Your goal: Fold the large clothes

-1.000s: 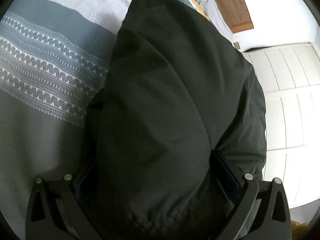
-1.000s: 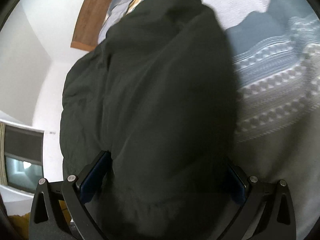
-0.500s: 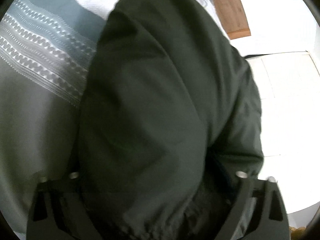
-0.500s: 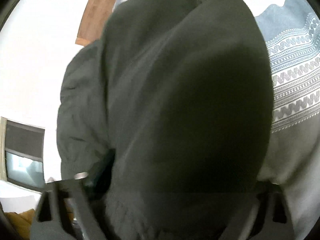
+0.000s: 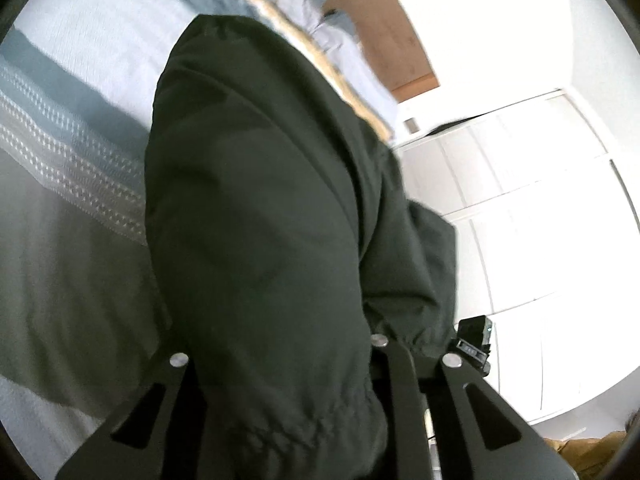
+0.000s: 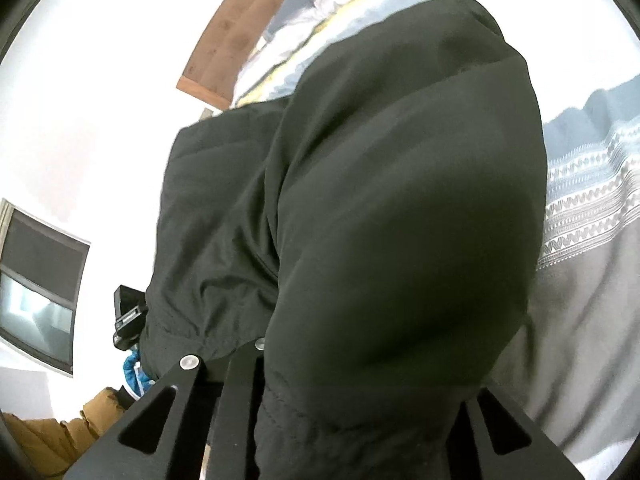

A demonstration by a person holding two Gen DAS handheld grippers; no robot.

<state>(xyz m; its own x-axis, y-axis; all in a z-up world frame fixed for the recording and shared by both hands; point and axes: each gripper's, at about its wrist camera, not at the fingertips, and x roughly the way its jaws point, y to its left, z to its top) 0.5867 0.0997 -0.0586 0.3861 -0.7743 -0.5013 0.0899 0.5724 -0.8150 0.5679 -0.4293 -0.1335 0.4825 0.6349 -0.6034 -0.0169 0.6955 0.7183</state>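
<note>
Left black two-finger gripper [image 5: 276, 360]: angled downward, jaws just drawn together, clamped on dark green padded garment [image 5: 260, 208]. Right black two-finger gripper [image 6: 360, 368]: angled downward, jaws just drawn together, likewise clamped on garment.

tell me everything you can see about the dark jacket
The dark green-black padded fabric jacket looks matte and softly creased, with a gathered elastic hem nearest both cameras. It drapes away over the patterned grey-and-blue bedspread. The left gripper and the right gripper each have jaws that have just closed on that hem.
</note>
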